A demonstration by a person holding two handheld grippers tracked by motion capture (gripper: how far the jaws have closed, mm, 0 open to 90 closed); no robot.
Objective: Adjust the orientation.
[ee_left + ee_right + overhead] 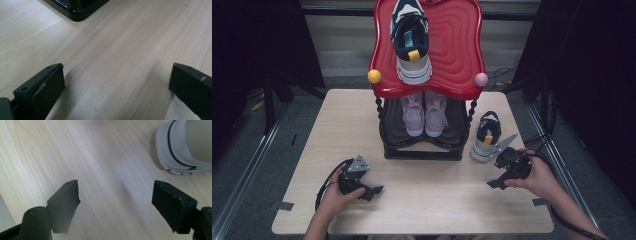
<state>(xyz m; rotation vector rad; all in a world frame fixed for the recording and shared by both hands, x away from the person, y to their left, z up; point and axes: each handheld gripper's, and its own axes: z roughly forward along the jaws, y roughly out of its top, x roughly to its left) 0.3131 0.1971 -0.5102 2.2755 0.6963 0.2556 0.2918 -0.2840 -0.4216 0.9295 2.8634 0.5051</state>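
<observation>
1. Here, a pale wooden table (422,200) spans the high view, with dark floor around it; its grain also runs under the jaws in both gripper views.
2. At the far middle of the table stands a two-level shoe rack (424,150); its black base sits on the wood, and a glossy red top tray (457,45) rises above it, with a yellow knob at its near left corner and a pink one at its near right.
3. On the red tray sits a navy and white sneaker (412,42); on the lower black shelf a pair of pale pink shoes (424,112) stands side by side.
4. A second navy and white sneaker (486,137) stands on the table just right of the rack; the right gripper view shows its white heel (175,155) at the far right.
5. The right gripper (502,167), held in the person's right hand (537,177), lies just near of that sneaker; its jaws stand wide apart and hold nothing.
6. The left gripper (367,185), held in the left hand (334,197), hovers near the rack's left corner (77,12); its jaws are also spread wide, empty over bare wood.
</observation>
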